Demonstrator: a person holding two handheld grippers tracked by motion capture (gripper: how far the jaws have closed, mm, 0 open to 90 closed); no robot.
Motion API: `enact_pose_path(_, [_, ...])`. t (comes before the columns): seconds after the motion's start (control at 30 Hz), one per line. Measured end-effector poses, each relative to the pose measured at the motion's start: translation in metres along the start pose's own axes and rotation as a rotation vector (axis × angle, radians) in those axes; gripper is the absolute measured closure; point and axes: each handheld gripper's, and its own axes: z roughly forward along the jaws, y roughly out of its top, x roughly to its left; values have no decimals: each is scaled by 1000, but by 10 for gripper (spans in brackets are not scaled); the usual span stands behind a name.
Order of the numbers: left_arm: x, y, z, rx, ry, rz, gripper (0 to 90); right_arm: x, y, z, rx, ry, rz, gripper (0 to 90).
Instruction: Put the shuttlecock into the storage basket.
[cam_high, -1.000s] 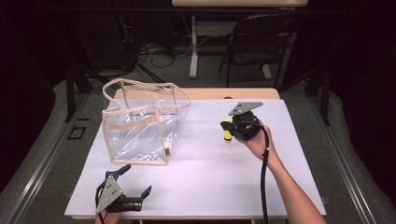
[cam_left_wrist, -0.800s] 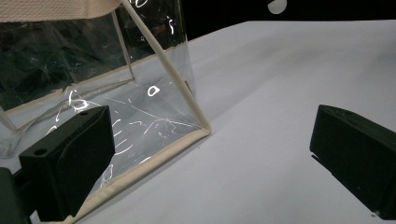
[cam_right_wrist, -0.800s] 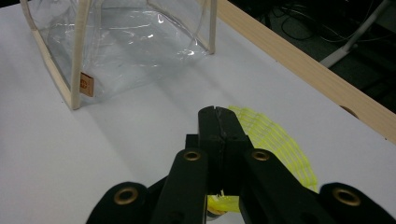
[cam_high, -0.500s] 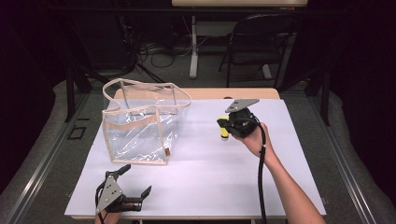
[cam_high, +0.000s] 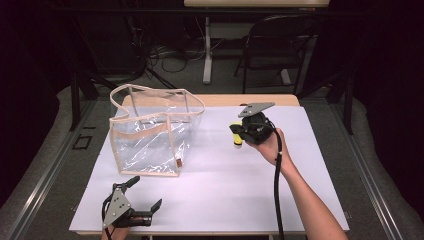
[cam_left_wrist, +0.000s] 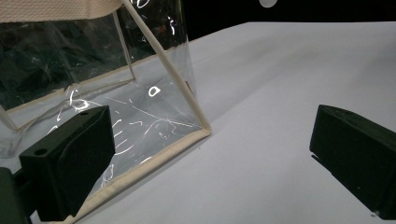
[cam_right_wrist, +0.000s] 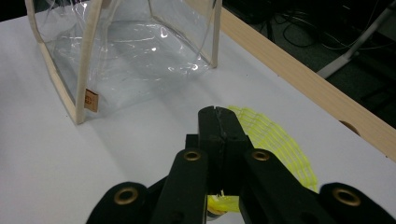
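Observation:
A clear plastic bag (cam_high: 150, 135) with beige trim stands open-topped on the left half of the white table cover (cam_high: 225, 185). My right gripper (cam_high: 239, 131) hovers to the right of it, shut on a yellow mesh net (cam_high: 236, 136). In the right gripper view the closed jaws (cam_right_wrist: 215, 116) pinch the yellow net (cam_right_wrist: 280, 144), which bulges out to their right, with the bag (cam_right_wrist: 126, 46) ahead. My left gripper (cam_high: 145, 192) rests open at the front left of the table, just in front of the bag's near corner (cam_left_wrist: 203, 130). Nothing lies between its fingers (cam_left_wrist: 70, 158).
A bare wooden table edge (cam_high: 240, 100) runs along the back of the white cover. Behind it are a dark chair (cam_high: 280, 45), a table leg and cables on the floor. A small brown label (cam_right_wrist: 91, 100) sits on the bag's lower corner.
My right gripper has drifted slightly left toward the bag, carrying the yellow net. The left gripper and the bag have not moved.

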Motion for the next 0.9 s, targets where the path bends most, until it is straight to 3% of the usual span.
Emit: enact_pose_path(0.9, [0,0,0,-5,0,-2,1,0,24,1,-10,-1,-23,900])
